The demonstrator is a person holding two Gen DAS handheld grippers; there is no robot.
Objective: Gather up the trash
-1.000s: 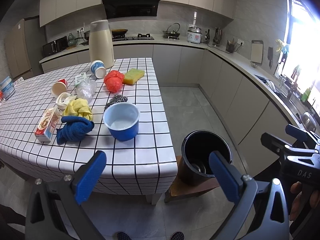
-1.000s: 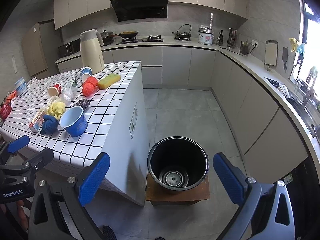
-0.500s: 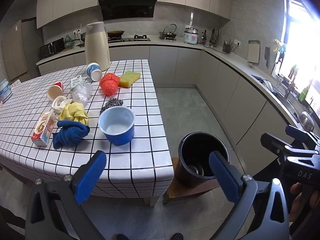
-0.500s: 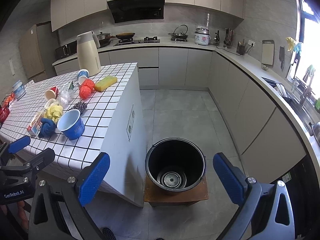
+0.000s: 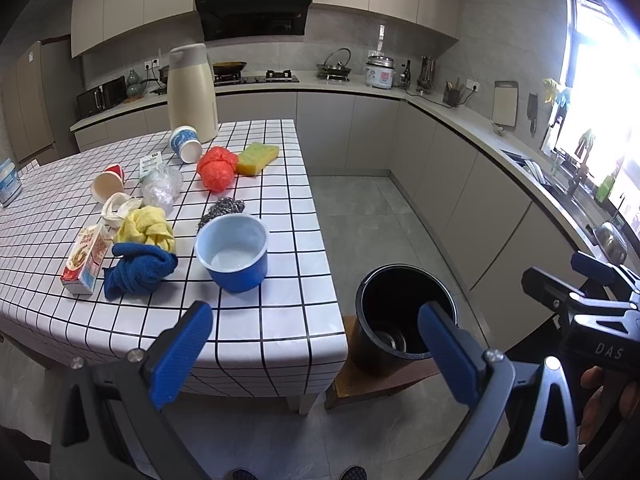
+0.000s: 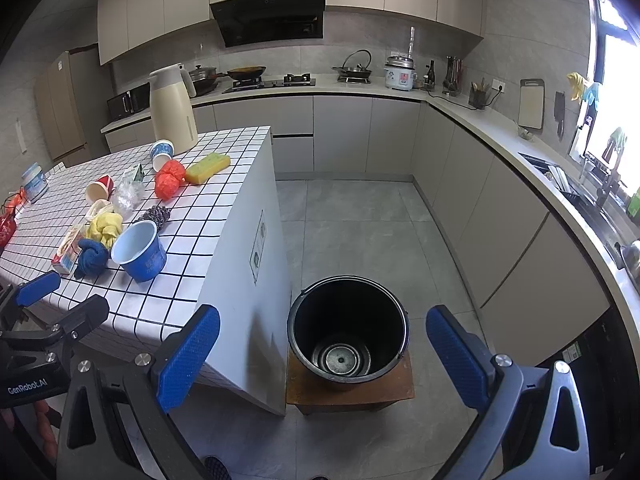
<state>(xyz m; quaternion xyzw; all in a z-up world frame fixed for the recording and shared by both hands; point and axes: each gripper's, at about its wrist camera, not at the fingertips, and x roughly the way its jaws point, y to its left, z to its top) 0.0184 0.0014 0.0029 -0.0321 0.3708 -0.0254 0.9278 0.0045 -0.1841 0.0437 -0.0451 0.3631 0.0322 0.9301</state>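
Closer to the tiled table [image 5: 280, 320] than a second ago, with the litter now larger in the left wrist view; nothing on the table itself shifted. Left claw [image 5: 316, 354] spread wide and empty, hovering just off the table's near edge. Right claw [image 6: 324, 354] likewise released and empty, poised above the black bucket [image 6: 348, 332], which stands on a low wooden stool [image 6: 352, 398] just beside the table's end and holds no trash yet.

Relative to the blue bowl [image 5: 233, 252] near that edge: blue rag [image 5: 138, 270] and yellow cloth [image 5: 146, 228] just left of it, snack box [image 5: 86, 260] further left, steel scourer [image 5: 222, 210] right behind, crumpled clear plastic [image 5: 160, 188], red plastic bag [image 5: 216, 172], tipped paper cups [image 5: 107, 184] and yellow sponge [image 5: 256, 156] further back.

Probable risks: snagging the rag or cloth along with real trash, since they lie bunched together; nudging the bowl off the near edge on a reach past it; crumpled plastic slipping from the pads short of the bucket.
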